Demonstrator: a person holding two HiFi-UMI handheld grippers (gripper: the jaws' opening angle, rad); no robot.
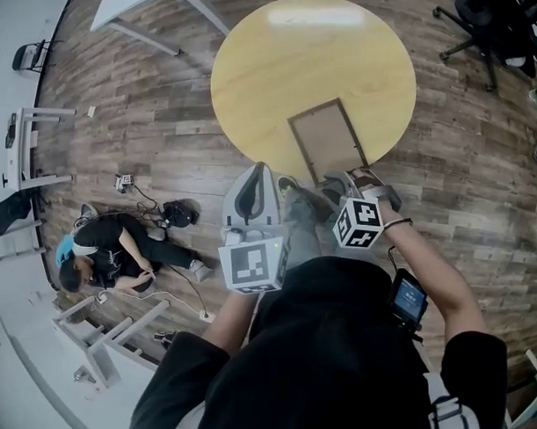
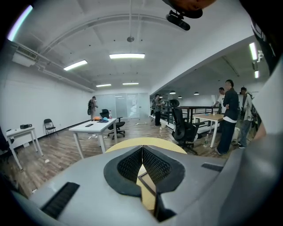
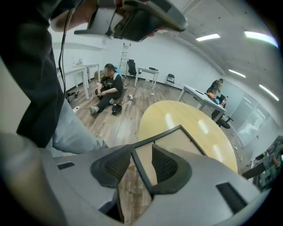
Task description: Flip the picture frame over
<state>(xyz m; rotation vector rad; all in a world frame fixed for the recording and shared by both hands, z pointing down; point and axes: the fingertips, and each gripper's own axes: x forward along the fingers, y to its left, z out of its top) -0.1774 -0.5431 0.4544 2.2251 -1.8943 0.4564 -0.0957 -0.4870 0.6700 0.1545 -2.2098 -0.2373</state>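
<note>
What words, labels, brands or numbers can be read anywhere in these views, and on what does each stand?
No words, numbers or brands can be read in any view.
Marker cubes: black-and-white square patterns only, no letters.
Screen of the device on the person's right forearm: lit, too small to read.
Picture frame: no print visible.

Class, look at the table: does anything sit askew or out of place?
Yes: the frame lies askew at the table's near edge. One corner seems to hang past the rim, so it could slip off.
</note>
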